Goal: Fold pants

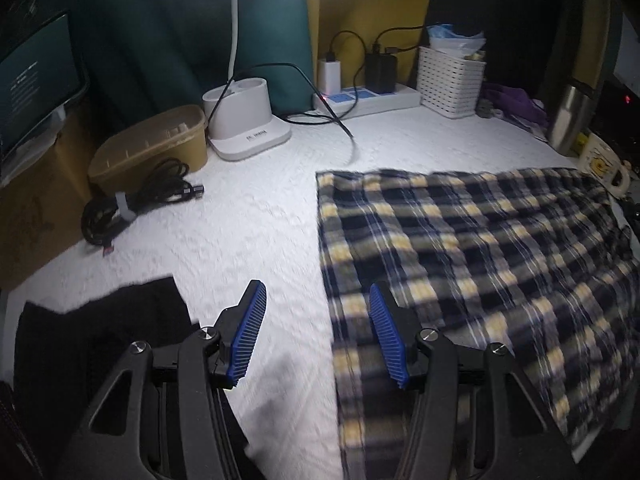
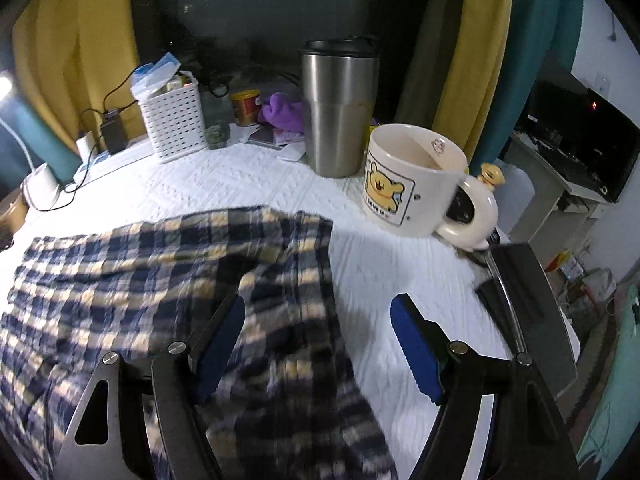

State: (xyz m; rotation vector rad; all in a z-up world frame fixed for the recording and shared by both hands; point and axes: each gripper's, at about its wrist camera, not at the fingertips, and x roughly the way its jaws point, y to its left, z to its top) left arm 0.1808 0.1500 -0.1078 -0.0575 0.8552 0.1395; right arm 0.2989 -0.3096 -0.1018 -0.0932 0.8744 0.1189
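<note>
Nearest the left wrist camera, the left tool hangs with its 2 blue pads apart and nothing between them: one pad is over the bare white cover of the bench, the other over the edge of the plaid pants. That edge runs away from the camera almost straight, so the cloth lies wholly to the right of this tool, with a black cloth to its left. In the right wrist view the right tool stands wide and empty too; the pants spread out to its left and under its left pad, and their rumpled right edge passes between the pads. The pants thus lie between the 2 tools, long axis seemingly running across from one to the other, though blur hides the exact outline. Each tool is nearest its own end, so I judge the next fold calls for both, gripping opposite edges. A cartoon mug and steel tumbler stand near the right tool's far side, close enough to be knocked.
</note>
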